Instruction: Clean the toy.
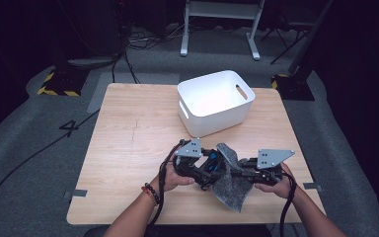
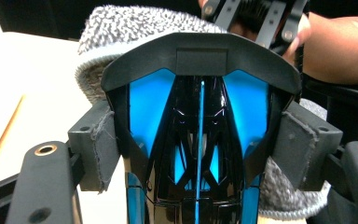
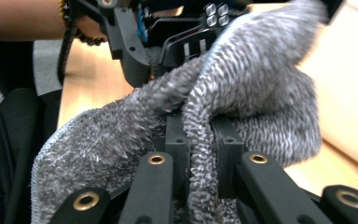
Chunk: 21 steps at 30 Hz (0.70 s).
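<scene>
Wooden worktop is carrying a white bin. My left fingers are gripping a glossy black-and-blue object, partly hiding it; my right fingers are clenching fuzzy grey cloth.

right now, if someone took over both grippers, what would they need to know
Left gripper: jaws shut on a black and blue object, possibly a scraper or brush; it is hard to identify.
Right gripper: shut on a fold of the grey microfibre cloth.
Both are held close together above the near edge of the wooden table, cloth against the object.
White plastic bin stands empty at the far side.
Done: both things gripped. Left: probably finishing the wipe; nothing is in the bin yet.
</scene>
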Each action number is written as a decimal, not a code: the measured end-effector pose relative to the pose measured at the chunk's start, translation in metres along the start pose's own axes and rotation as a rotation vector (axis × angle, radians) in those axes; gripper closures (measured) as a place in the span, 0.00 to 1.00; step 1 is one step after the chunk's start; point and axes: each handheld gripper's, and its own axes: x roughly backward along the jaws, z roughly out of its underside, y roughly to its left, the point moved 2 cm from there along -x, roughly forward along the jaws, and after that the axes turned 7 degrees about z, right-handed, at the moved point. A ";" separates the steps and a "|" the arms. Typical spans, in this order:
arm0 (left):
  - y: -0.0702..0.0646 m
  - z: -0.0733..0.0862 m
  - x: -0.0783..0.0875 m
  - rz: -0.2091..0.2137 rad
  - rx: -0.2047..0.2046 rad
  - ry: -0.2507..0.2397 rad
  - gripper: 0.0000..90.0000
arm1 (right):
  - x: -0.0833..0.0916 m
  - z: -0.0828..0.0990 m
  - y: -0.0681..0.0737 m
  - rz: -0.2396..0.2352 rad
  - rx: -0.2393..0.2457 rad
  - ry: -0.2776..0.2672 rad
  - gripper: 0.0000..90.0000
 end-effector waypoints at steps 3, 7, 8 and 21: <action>-0.006 -0.005 -0.002 0.010 -0.022 -0.002 0.28 | -0.011 0.001 0.007 -0.027 0.007 0.021 0.89; -0.011 -0.010 -0.001 0.016 -0.037 -0.024 0.28 | -0.024 0.004 0.014 -0.063 0.018 0.050 0.89; -0.011 -0.012 0.000 0.015 -0.040 -0.030 0.28 | -0.027 0.005 0.016 -0.071 0.015 0.056 0.89; -0.019 -0.024 0.014 0.017 -0.071 -0.092 0.28 | -0.060 0.028 0.028 -0.123 0.017 0.173 0.89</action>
